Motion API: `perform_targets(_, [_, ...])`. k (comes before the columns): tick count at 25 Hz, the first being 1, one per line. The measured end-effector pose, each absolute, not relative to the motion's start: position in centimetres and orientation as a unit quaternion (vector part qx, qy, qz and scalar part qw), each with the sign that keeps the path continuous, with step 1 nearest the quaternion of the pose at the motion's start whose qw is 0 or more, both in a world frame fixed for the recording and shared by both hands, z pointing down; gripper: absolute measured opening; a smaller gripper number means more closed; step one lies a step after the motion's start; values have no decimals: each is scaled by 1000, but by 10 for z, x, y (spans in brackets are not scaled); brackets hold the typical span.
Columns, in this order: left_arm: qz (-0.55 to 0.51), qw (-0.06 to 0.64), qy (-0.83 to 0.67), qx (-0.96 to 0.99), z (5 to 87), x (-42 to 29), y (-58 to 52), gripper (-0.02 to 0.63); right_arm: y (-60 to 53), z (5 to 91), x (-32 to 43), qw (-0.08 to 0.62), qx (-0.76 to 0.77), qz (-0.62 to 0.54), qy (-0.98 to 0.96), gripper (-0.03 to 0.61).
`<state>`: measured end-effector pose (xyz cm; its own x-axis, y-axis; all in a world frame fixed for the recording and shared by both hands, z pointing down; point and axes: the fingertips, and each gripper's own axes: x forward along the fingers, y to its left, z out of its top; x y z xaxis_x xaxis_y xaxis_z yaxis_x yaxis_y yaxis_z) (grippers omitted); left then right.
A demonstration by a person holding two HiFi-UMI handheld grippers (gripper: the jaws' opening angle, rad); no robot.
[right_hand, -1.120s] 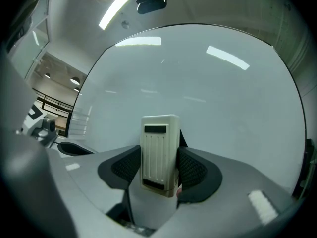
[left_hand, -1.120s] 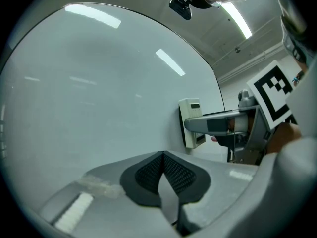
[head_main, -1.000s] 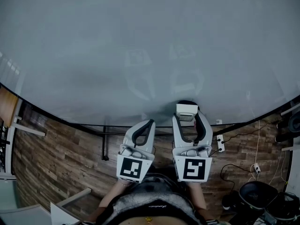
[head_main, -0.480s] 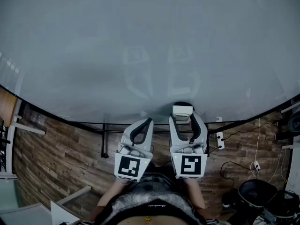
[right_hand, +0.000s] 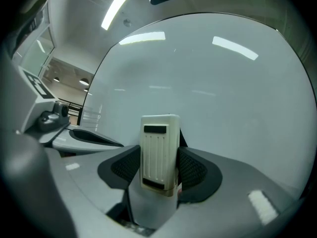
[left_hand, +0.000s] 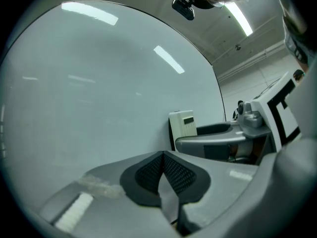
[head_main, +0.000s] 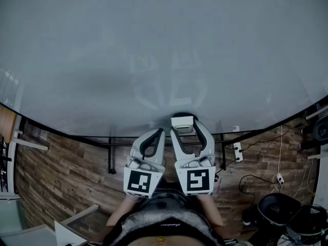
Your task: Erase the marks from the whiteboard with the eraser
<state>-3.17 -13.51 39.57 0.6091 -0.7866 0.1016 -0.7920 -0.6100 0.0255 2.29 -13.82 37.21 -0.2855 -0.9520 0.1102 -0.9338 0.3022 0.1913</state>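
Cream plastic filled the middle of the right gripper view: the eraser [right_hand: 159, 150], a ribbed block with a dark slot near each end, stood upright in the right gripper [right_hand: 159, 157], whose two black ridged pads [right_hand: 195, 170] pressed against its long sides and pinched it firmly. Behind it spread the whiteboard [right_hand: 223, 93], pale grey-white and glossy, carrying long bright reflections of the ceiling lights [right_hand: 114, 6]. From my remote seat I could not tell whether the eraser's far face touched the board or hung just off it. In the head view the eraser sat right at the board's lower edge, a little right of centre, with the board taking up the whole upper part of the picture and showing a faint mirrored shape of both tools. The left gripper [left_hand: 162, 155] held nothing; its dark pads met at the tips, the jaws pressed together on empty air. It hung just beside the right one, to the left, the two tools near each other and roughly parallel, both pointed at the board. Each carried its cube with a black-and-white square marker [head_main: 141, 182] facing the head camera. Below the board's edge I saw a wood-plank floor [head_main: 66, 163], a black frame leg [head_main: 110, 158], a white power strip [head_main: 237, 150] with thin cables trailing off to the right, and at the bottom the striped shirt [head_main: 164, 222] of the person holding the tools.
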Motion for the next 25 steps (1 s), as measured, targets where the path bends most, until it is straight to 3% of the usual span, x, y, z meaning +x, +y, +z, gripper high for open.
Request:
perform_targets(10, [42,38,-447,893,390,13,-136,5,-134,368,64,104,575,-41,-811,241])
perform_targets(19, [55,37,-434,899,389,96,-134,5,-130,364,157,96,590,-33,-801,242])
perform_targets(25, [55,29,-425,903,394,99,-136,5,-132,367,167,100,598,-35,-795,242])
